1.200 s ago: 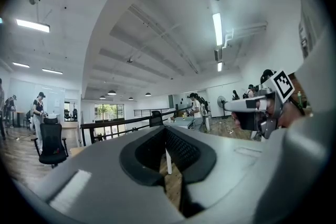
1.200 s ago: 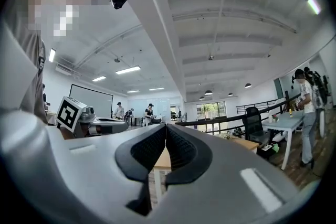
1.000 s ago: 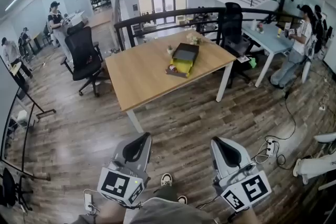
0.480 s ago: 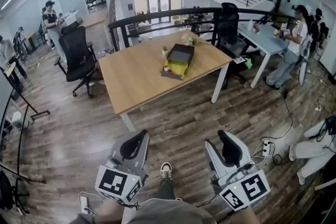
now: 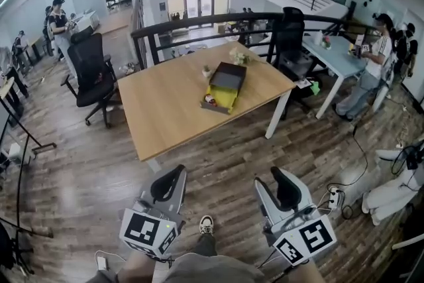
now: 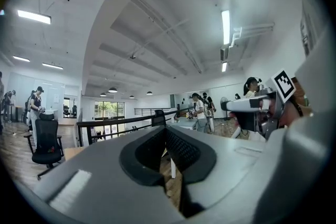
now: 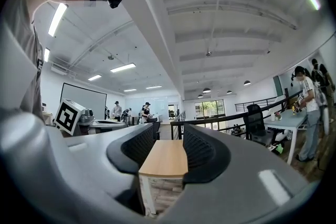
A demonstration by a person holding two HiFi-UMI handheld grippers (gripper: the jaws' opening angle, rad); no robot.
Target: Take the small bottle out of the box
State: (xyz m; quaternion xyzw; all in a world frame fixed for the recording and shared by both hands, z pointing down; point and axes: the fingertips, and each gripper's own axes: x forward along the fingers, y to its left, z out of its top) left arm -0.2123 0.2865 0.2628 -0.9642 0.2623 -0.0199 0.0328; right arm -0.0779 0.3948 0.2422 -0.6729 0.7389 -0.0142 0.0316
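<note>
Box lies open on the wooden table, and the small bottle shows only as a tiny reddish speck at its near end, too small to make out clearly. Both tools hang low over the floor, well apart from the table. The left gripper has its jaws pinched together on nothing; the right gripper has just spread its jaws, with nothing between them.

I had bare floor open all the way to the table. The box sat mid-top, free tabletop on every side. A black chair crowded the left edge and a railing closed the far side.
</note>
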